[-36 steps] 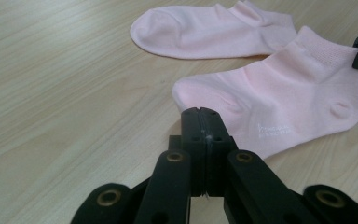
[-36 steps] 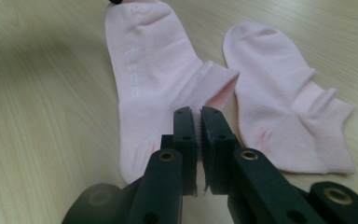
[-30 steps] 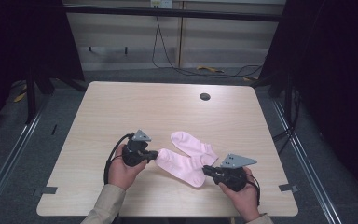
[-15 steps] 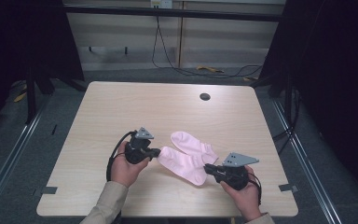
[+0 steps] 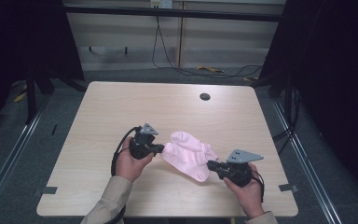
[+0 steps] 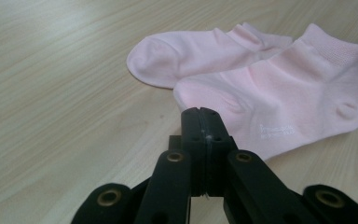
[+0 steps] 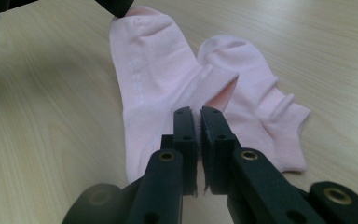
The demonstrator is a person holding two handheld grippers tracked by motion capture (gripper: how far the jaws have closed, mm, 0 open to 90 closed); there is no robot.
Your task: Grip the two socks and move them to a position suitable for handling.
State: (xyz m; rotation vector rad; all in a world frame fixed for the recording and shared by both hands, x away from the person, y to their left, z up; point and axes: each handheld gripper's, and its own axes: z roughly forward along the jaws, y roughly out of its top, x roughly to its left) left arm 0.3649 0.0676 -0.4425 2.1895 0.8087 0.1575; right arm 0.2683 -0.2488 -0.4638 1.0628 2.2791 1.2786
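The top pink sock (image 5: 186,158) is stretched from ten to four o'clock, pinched by the left hand-held gripper (image 5: 161,149) and the right hand-held gripper (image 5: 211,164); the second sock (image 6: 200,49) is partly hidden beneath.

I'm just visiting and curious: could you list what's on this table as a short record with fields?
Surface: wooden table
Items: two pink socks, upper sock partly overlapping lower sock
Left gripper: shut on the upper sock's toe end
Right gripper: shut on the upper sock's cuff
Other: dark round hole near the table's far edge

Bare wooden table (image 5: 121,112) with dark grommet hole (image 5: 204,96)
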